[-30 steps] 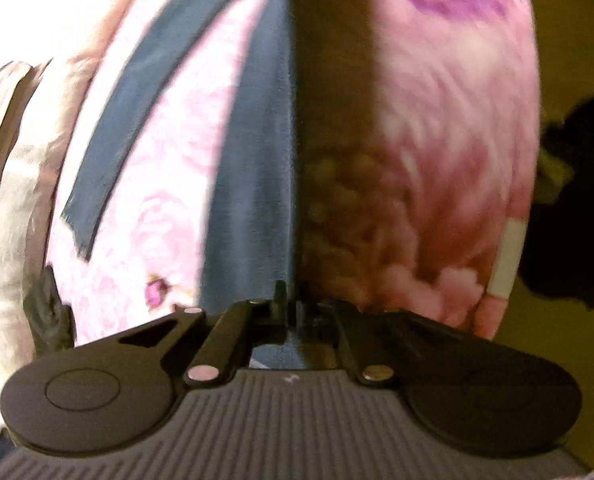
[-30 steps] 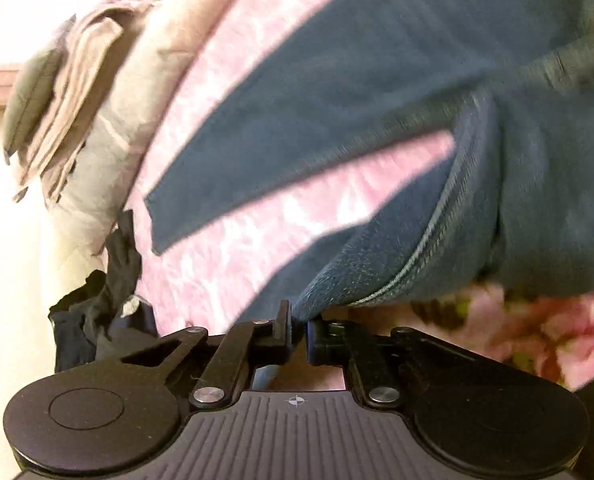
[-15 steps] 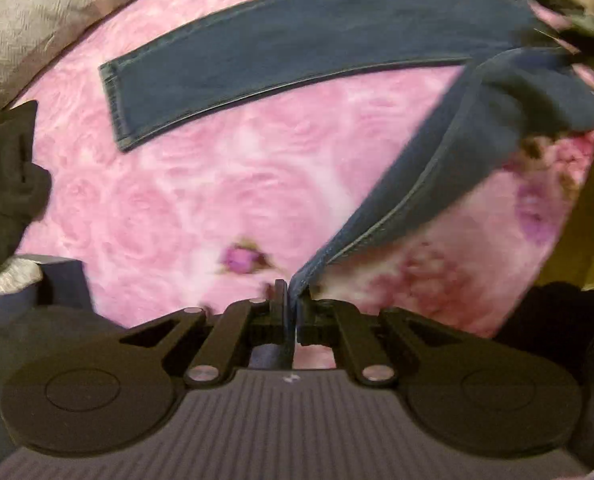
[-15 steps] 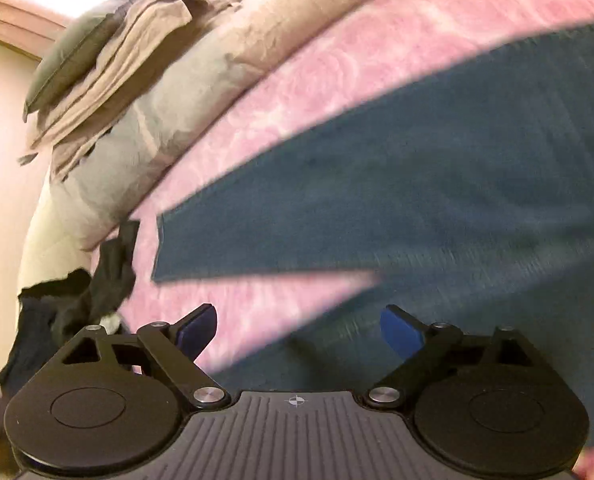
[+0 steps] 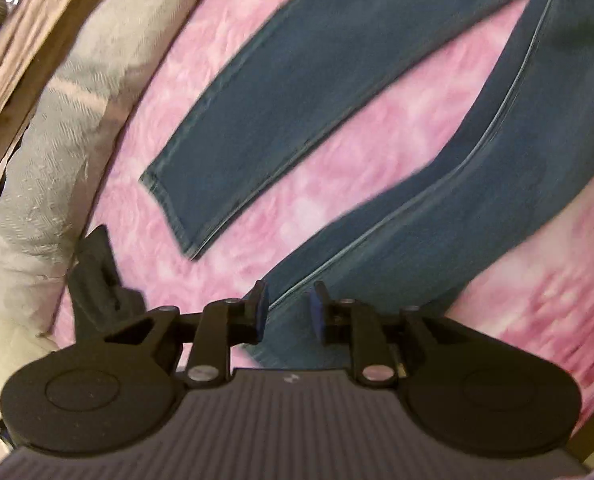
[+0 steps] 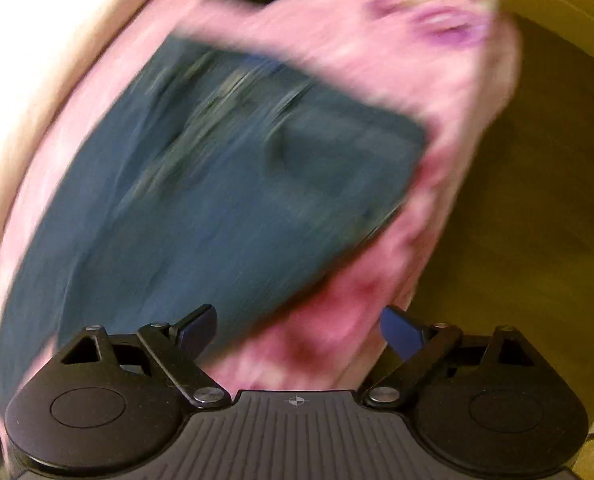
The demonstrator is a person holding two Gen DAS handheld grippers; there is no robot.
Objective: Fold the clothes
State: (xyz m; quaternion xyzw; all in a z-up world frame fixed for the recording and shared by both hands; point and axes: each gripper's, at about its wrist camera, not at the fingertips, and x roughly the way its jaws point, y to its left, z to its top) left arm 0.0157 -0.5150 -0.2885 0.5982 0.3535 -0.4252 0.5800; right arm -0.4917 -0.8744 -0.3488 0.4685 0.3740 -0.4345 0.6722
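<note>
**On the pink bed: jeans spread flat, both tools empty**

Across the pink bedspread (image 5: 257, 208) we see the jeans (image 5: 297, 92) lying spread out, their two legs parted in a V. One leg runs up and away, its hem toward the grey blanket (image 5: 57, 152) at the left. The other leg curves down to our left tool (image 5: 287, 312). That tool's blue pads stand narrowly apart, with the leg's side seam passing through the gap between them. The pads do not press the cloth, so we hold nothing there. A small black cloth (image 5: 97, 276) sits at the bed's edge, just beside the tool's left finger, below the blanket.

From the right wrist the picture is badly smeared by motion. We can make out the wide upper part of the jeans (image 6: 225, 184) lying on the bedspread (image 6: 337, 312), perhaps with a pocket showing, though the blur leaves us unsure. Our right tool (image 6: 297, 330) is spread wide, its blue pads far apart and empty, hovering over the pink cloth near the bed's edge. The jeans lie just beyond the left pad. A yellowish floor (image 6: 537, 200) shows to the right.
</note>
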